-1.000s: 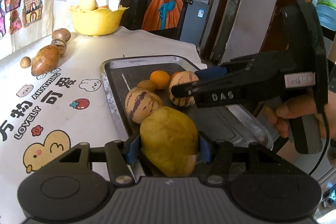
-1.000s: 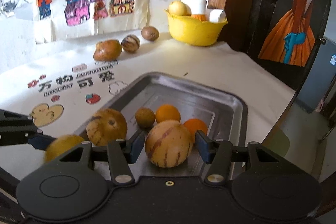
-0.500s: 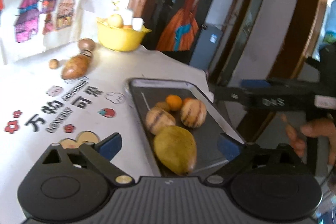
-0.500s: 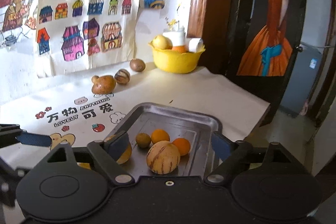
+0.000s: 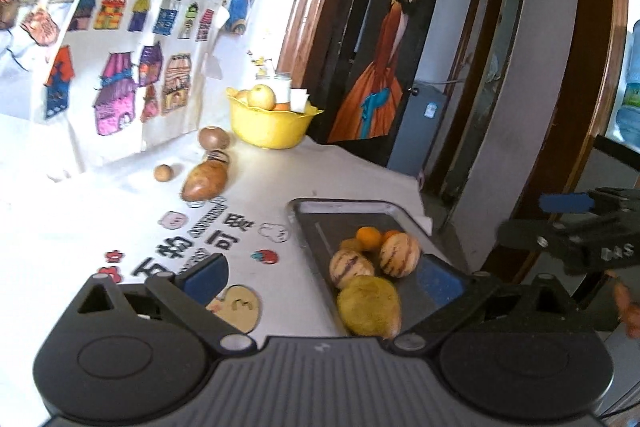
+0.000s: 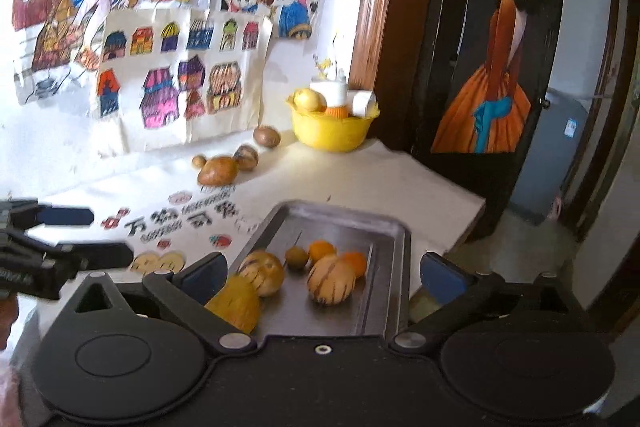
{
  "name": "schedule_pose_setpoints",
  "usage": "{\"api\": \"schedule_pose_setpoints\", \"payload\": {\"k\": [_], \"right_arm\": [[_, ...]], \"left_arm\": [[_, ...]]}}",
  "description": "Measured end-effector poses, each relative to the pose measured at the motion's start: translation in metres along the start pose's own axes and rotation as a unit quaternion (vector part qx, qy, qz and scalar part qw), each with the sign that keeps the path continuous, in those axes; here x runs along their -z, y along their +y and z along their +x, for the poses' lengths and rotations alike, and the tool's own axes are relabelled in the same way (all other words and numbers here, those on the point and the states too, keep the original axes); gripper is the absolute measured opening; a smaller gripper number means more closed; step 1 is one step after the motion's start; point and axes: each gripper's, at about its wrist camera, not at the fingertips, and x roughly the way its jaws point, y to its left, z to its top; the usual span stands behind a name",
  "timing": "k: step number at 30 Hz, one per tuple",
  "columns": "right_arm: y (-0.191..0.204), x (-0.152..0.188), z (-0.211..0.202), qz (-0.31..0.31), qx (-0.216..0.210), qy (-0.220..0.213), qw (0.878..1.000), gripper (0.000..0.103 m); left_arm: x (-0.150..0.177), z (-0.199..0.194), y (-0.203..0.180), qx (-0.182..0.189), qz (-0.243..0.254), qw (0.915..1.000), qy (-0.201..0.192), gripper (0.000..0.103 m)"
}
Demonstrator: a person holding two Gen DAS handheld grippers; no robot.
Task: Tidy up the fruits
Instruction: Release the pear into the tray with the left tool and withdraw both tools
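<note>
A metal tray on the table holds a yellow-green mango, two striped melons, two oranges and a small brown fruit. My left gripper is open and empty, raised above the tray's near end. My right gripper is open and empty, also raised behind the tray. On the cloth at the back lie a brown mango and three smaller fruits.
A yellow bowl with fruit and white cups stands at the table's back corner. Children's drawings hang on the wall. The table edge drops off right of the tray. Each gripper shows in the other's view.
My left gripper let go of the yellow-green mango in the tray, opened and drew back upward. My right gripper let go of the striped melon and drew back too.
</note>
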Motion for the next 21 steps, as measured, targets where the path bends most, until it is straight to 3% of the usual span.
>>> {"api": "schedule_pose_setpoints", "payload": {"k": [8, 16, 21], "right_arm": [[0.029, 0.020, -0.019, 0.048, -0.046, 0.068, 0.995, 0.102], [0.062, 0.028, -0.020, 0.068, -0.082, 0.142, 0.984, 0.102], [0.088, 0.025, -0.015, 0.065, -0.099, 0.201, 0.972, 0.102]], "left_arm": [[0.010, -0.018, 0.008, 0.009, 0.042, 0.9973, 0.060, 0.103], [0.018, -0.026, 0.063, 0.009, -0.026, 0.9919, 0.124, 0.103], [0.018, -0.033, 0.107, -0.004, -0.075, 0.9826, 0.170, 0.103]]}}
